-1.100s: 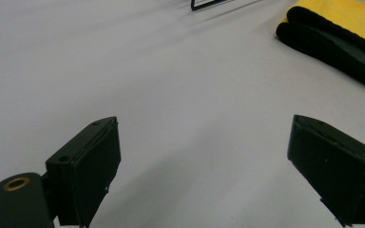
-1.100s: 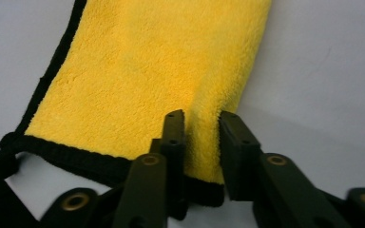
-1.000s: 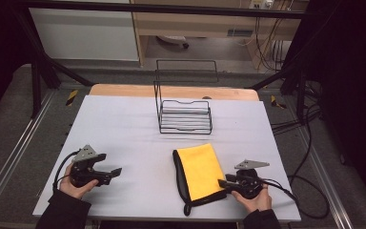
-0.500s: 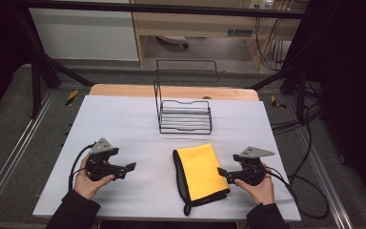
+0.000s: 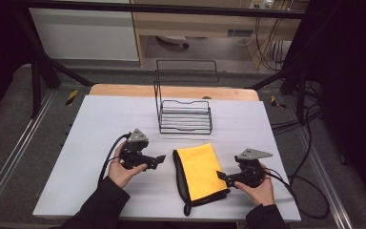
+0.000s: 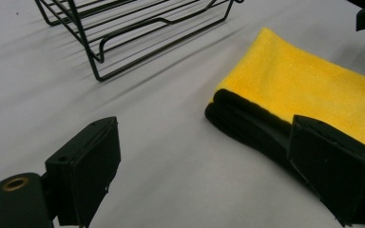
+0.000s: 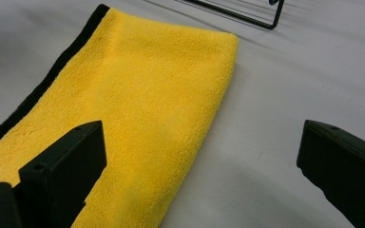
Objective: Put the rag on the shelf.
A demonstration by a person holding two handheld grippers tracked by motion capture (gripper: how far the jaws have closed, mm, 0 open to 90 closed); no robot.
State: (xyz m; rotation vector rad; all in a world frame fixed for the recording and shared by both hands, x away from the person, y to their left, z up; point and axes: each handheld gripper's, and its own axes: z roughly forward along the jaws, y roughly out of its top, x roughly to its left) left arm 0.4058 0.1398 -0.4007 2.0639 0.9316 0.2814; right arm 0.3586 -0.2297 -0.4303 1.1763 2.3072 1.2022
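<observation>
Wide-open and empty, the left gripper (image 5: 160, 159) and right gripper (image 5: 220, 176) flank a folded yellow microfibre cloth (image 5: 200, 171), likely soft, light, best pinched at its edges.

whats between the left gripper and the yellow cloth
Nothing: in the high view only a bare strip of white table separates the open left gripper from the folded yellow cloth.

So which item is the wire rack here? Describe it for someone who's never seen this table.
Start at the white table and look toward its far edge, near the middle. The wire rack stands there, beyond the folded yellow cloth. It is the only rigid, see-through thing: thin black bars with a tall open frame at the back.
</observation>
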